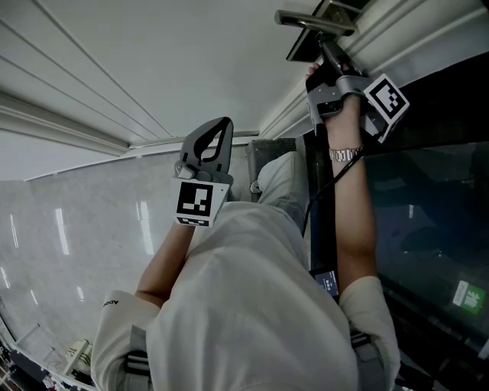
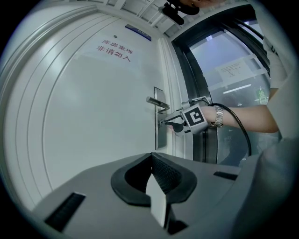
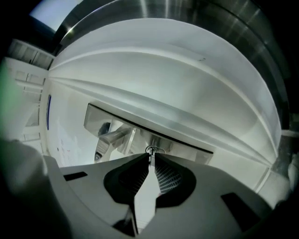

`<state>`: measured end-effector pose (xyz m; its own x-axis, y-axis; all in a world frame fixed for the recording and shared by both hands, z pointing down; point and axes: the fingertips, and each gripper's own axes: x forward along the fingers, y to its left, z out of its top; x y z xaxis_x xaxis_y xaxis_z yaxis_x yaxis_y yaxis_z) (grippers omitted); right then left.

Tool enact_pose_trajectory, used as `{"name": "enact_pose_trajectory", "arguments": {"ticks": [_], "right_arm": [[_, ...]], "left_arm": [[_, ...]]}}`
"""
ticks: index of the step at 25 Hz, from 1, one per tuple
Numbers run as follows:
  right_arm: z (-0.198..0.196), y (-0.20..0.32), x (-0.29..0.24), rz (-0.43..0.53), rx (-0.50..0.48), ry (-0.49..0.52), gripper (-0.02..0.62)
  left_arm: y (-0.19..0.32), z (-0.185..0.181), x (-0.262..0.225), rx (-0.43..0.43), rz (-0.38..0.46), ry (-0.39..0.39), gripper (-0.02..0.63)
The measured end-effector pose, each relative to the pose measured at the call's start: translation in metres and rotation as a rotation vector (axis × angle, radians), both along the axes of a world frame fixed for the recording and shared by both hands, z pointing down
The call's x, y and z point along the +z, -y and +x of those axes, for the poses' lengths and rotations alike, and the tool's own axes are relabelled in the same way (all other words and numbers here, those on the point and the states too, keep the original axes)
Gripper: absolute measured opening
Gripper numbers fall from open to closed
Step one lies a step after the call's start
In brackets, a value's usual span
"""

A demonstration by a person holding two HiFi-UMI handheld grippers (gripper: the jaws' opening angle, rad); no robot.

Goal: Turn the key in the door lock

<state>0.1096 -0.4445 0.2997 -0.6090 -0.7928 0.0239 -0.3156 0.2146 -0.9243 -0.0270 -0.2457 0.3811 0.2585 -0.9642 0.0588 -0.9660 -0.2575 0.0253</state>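
Head view: the right gripper [image 1: 332, 65] is held level against the white panelled door [image 1: 153, 61], its tips meeting the lock just beside the silver lever handle [image 1: 313, 19]. The left gripper [image 1: 216, 134] hangs in front of the person's pale shirt [image 1: 252, 305], well apart from the lock, judged parked there to leave the working side clear. Left gripper view: its jaws are pressed together with nothing between them; beyond them, the right gripper sits at the steel lock plate [image 2: 160, 137] under the handle, with a metal wristwatch [image 2: 217, 116] on the forearm behind it. Right gripper view: the jaws are clamped on the small metal key [image 3: 150, 150], which is seated in the keyhole of the plate beside the handle. The scene sits rolled, consistent with a turn in hand, its extent not determinable
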Motion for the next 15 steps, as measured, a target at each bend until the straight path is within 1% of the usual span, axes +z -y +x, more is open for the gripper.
{"name": "enact_pose_trajectory", "arguments": {"ticks": [2, 6, 8, 9, 10, 12, 14, 15], "right_arm": [[0.001, -0.001, 0.001, 0.041, -0.004, -0.076, 0.018], [-0.003, -0.007, -0.003, 0.140, -0.028, -0.245, 0.050], [-0.003, -0.009, -0.003, 0.199, -0.048, -0.345, 0.080], [-0.003, -0.010, -0.003, 0.231, -0.057, -0.408, 0.106], [-0.004, -0.011, -0.002, 0.268, -0.064, -0.485, 0.123], [-0.005, -0.015, -0.001, 0.357, -0.070, -0.677, 0.147], [-0.009, -0.019, 0.002, 0.448, -0.083, -0.869, 0.152], [-0.011, -0.022, 0.003, 0.487, -0.092, -0.949, 0.152]], "left_arm": [[0.000, -0.003, 0.001, -0.005, -0.002, 0.001, 0.009], [0.001, -0.003, 0.003, -0.010, -0.006, 0.000, 0.009], [0.002, 0.000, 0.002, -0.003, -0.004, 0.000, 0.009], [0.003, 0.001, 0.001, 0.002, -0.003, 0.001, 0.009], [0.003, 0.003, 0.001, 0.006, -0.002, 0.000, 0.009], [0.004, 0.005, 0.002, 0.010, -0.003, -0.002, 0.009], [0.005, 0.007, 0.003, 0.014, -0.004, -0.002, 0.009], [0.005, 0.008, 0.003, 0.017, -0.004, 0.000, 0.009]]}}
